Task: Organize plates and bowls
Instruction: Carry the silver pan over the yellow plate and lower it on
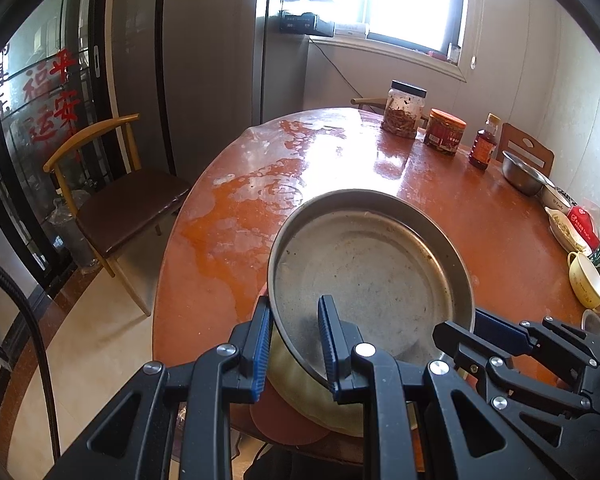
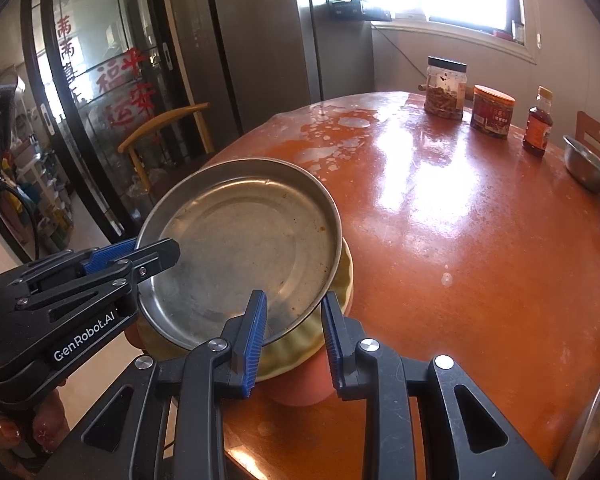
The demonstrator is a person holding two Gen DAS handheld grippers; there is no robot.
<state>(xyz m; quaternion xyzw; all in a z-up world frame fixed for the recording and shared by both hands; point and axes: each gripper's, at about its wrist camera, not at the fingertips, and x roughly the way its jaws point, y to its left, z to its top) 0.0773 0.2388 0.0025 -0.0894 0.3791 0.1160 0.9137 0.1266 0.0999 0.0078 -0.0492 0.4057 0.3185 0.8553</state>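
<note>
Steel plate [image 1: 374, 264] sits lower centre of the left wrist view, tilted, resting on a yellowish dish [image 2: 332, 312] with a reddish-orange plate [image 2: 300, 392] under that, all at the near edge of the round orange table [image 2: 460, 240]. Looks like a stack being built here, which fits the organizing task. Left gripper [image 1: 296, 344] has its blue pads straddling the steel plate's near rim, one finger inside, one outside, but with a visible gap, so it reads as part-spread around the rim and not firmly pinching; can't tell if a pad touches. Right gripper [image 2: 294, 336] is likewise spread, with the rim between its fingers at lower centre of the right wrist view, the outer finger beside the yellowish dish. Two grippers on opposite sides probably because the plate is wide and shallow, so one grip would let it tip. My guess: it is being seated or squared on the stack. More to collect at the right edge: steel bowl [image 1: 524, 172], yellow cup [image 1: 586, 280]. Jars [image 1: 404, 110] and sauce bottle [image 1: 485, 145] stand upper right, well apart. Risk: stack overhangs the table edge and could slide.
</note>
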